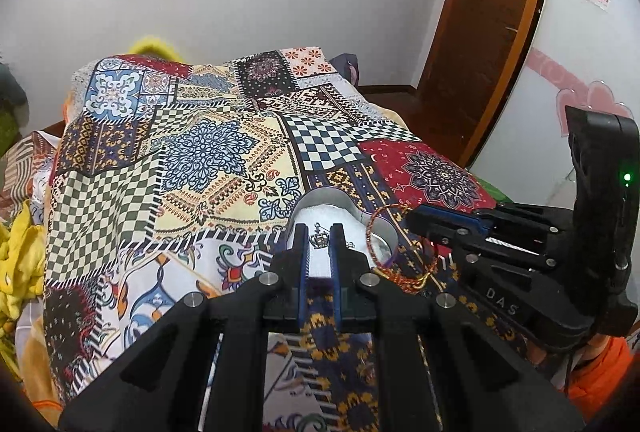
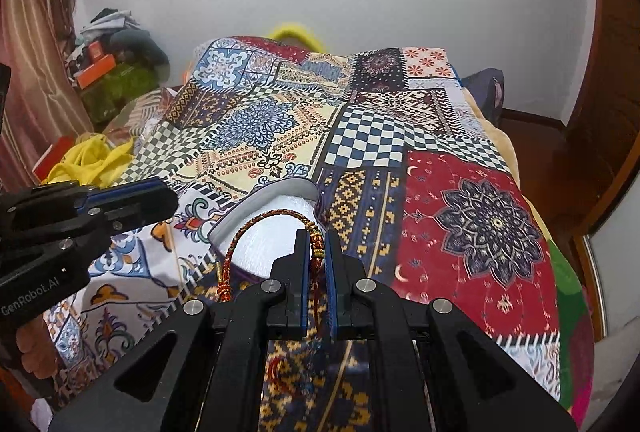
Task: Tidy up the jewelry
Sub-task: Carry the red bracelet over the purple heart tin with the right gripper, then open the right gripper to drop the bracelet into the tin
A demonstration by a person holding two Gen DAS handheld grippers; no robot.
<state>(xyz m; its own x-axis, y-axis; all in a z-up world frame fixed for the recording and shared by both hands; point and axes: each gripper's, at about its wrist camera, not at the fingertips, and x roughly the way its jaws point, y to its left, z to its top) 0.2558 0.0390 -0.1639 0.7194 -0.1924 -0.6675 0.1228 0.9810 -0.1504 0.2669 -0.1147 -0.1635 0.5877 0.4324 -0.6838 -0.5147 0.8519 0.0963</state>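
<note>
Left wrist view: jewelry over a white box (image 1: 340, 212) on the quilt (image 1: 200, 152).
Left gripper (image 1: 319, 240) pinches a crown charm (image 1: 319, 241); beside the box, right gripper (image 2: 317, 248) pinches a red bracelet (image 2: 280, 218).

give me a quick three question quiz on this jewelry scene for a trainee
1. True or false: the right gripper is shut on the red braided bracelet.
2. Which piece shows between the left gripper fingertips? A) crown pendant B) wristwatch C) pearl ring
3. What lies under the white-lined box?

Key
1. True.
2. A, the crown pendant; whether it is gripped or just lying in the box cannot be told.
3. The patchwork bedspread.
</note>
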